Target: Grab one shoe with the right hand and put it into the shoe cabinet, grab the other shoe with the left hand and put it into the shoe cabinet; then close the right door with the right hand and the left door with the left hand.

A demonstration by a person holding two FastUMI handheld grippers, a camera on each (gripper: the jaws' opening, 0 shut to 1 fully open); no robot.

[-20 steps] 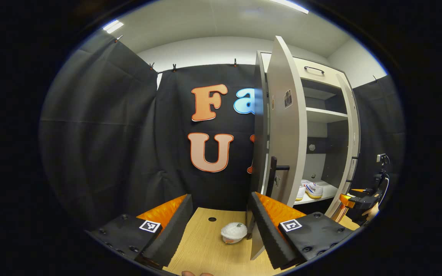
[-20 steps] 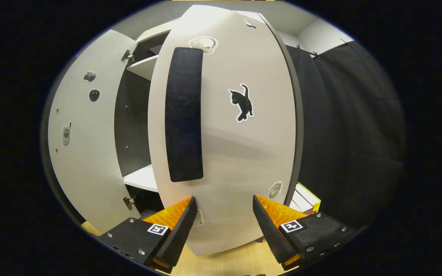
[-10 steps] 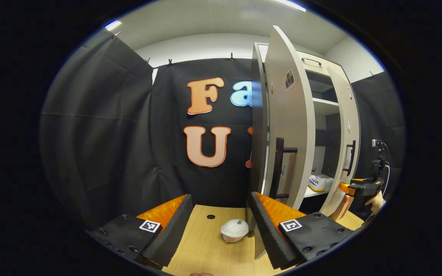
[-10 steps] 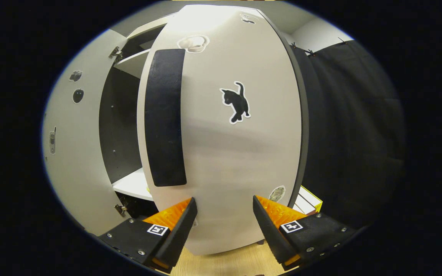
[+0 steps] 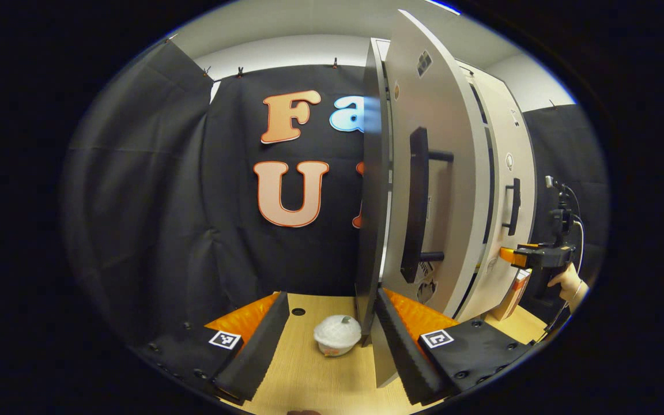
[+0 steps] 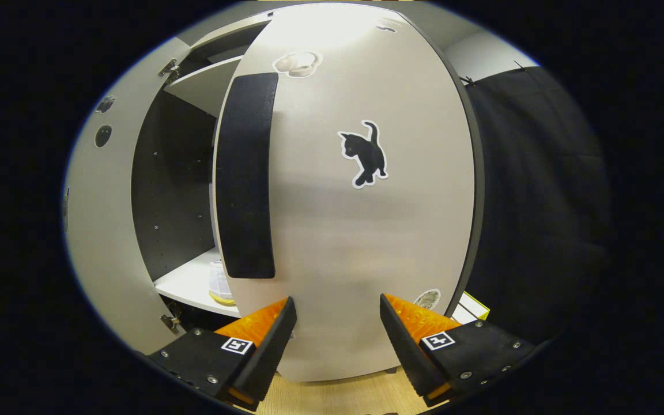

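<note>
The left gripper (image 5: 328, 337), jaws wide and empty, sits beside the pale grey left cabinet door (image 5: 438, 190). The right gripper (image 6: 336, 340), equally spread and empty, faces the pale grey right door (image 6: 361, 230) bearing a black cat sticker (image 6: 365, 154).

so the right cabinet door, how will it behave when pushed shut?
The right door looks like a rigid flat panel, so it likely swings without flexing. Hinged at one edge, it probably moves easily and could overshoot. The right gripper, open, has only a smooth face to press on.
</note>
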